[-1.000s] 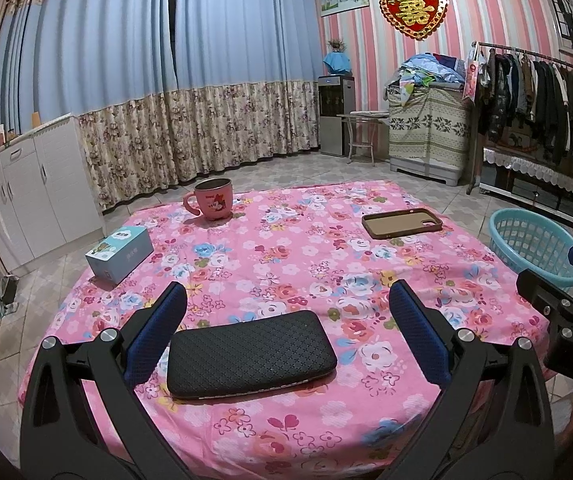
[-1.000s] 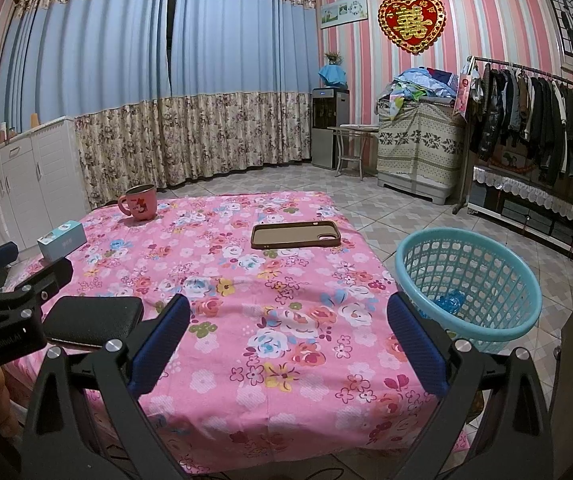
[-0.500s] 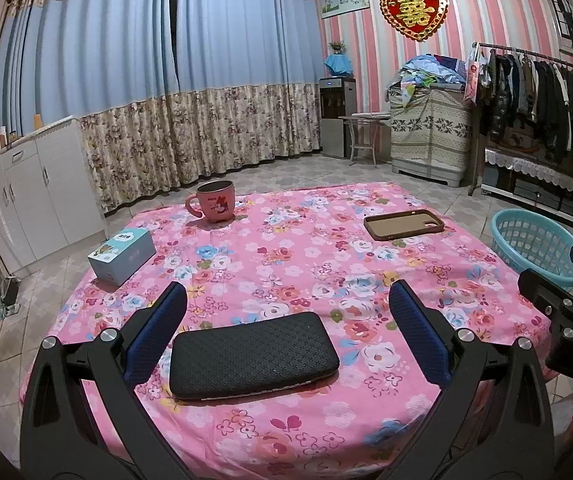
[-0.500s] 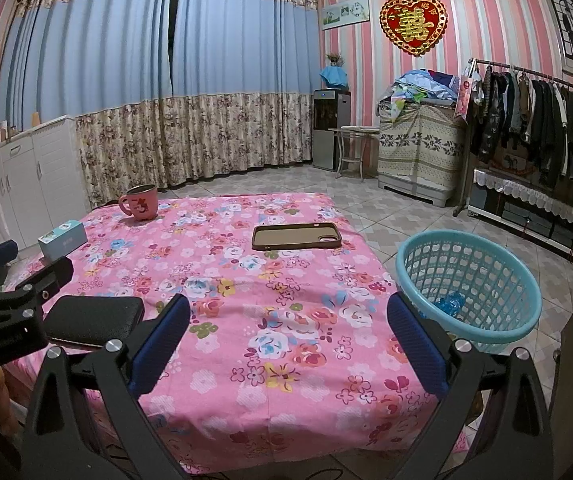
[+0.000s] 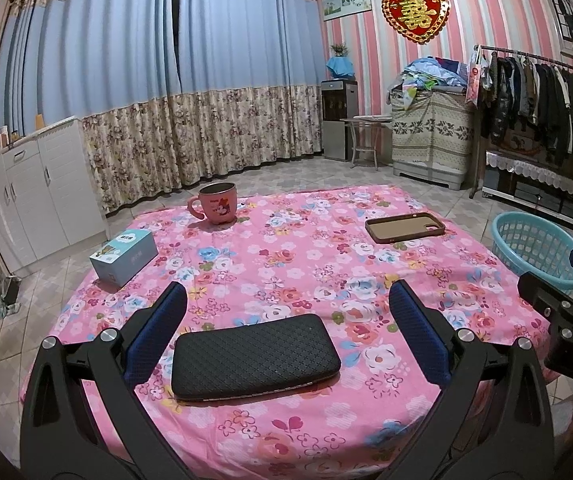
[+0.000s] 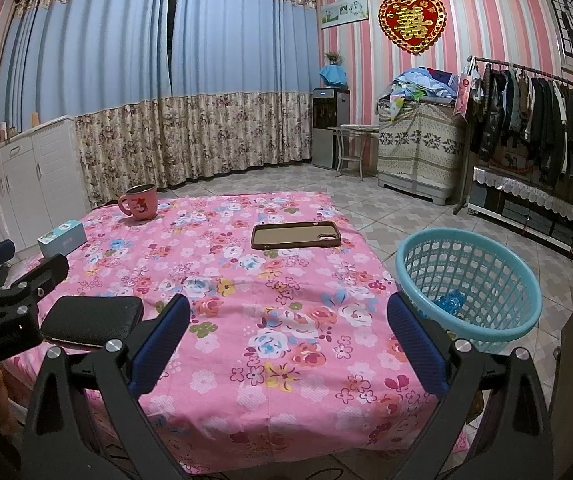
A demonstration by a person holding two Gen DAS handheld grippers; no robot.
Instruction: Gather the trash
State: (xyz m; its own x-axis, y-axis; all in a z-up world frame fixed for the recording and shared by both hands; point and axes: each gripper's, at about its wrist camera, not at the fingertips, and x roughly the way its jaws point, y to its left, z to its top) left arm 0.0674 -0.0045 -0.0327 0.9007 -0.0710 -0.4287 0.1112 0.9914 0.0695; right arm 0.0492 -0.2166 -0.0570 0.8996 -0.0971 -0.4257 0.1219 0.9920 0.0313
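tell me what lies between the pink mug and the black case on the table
Nothing but bare floral tablecloth between the pink mug and the black case, clearest in the left wrist view; the blue box sits off to the left.

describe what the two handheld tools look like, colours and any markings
Both the left tool and the right tool have matte black angular frames with triangular cut-outs and silver screw heads. Their fingers carry dark blue textured pads. White lettering marks each body, only partly readable. No cables show.
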